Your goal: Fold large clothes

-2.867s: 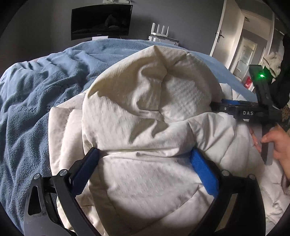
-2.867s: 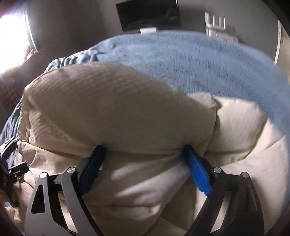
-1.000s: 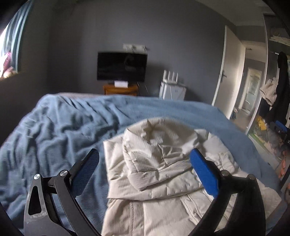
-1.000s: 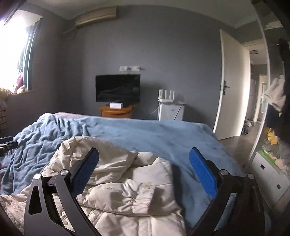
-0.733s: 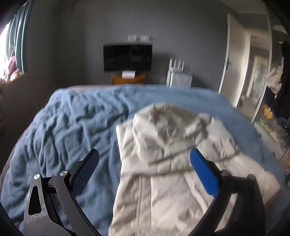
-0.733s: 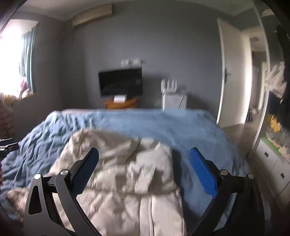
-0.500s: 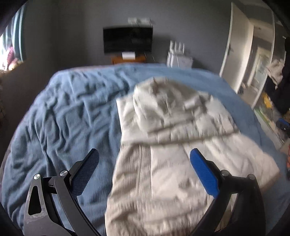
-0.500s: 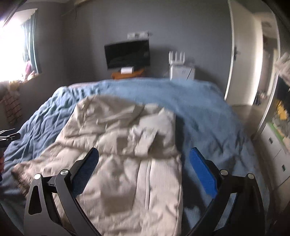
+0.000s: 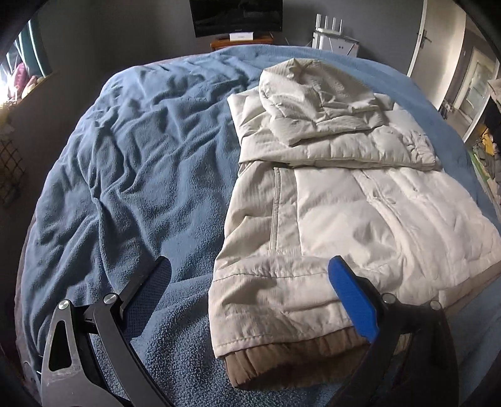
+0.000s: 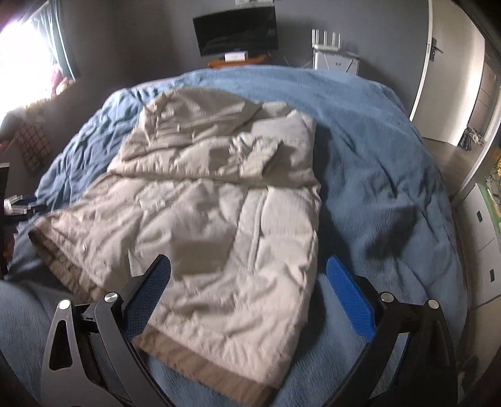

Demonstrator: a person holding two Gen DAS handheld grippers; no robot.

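A cream puffer jacket (image 9: 344, 194) lies on the blue blanket (image 9: 141, 156) of a bed, hood and sleeves folded down over its chest, tan ribbed hem nearest me. It also shows in the right wrist view (image 10: 219, 213). My left gripper (image 9: 250, 300) is open and empty, hovering just above the jacket's near left hem corner. My right gripper (image 10: 250, 297) is open and empty, above the jacket's near right hem corner.
The blue blanket (image 10: 375, 156) covers the whole bed. A dark TV (image 9: 235, 15) and a white router unit (image 9: 335, 34) stand against the far grey wall. A door (image 10: 438, 62) and drawers (image 10: 482, 238) are at the right. A window is at the left.
Both grippers let go of the folded hood and sleeves, pulled back and tilted down toward the jacket's near hem. The jacket now lies flat with its top part folded over.
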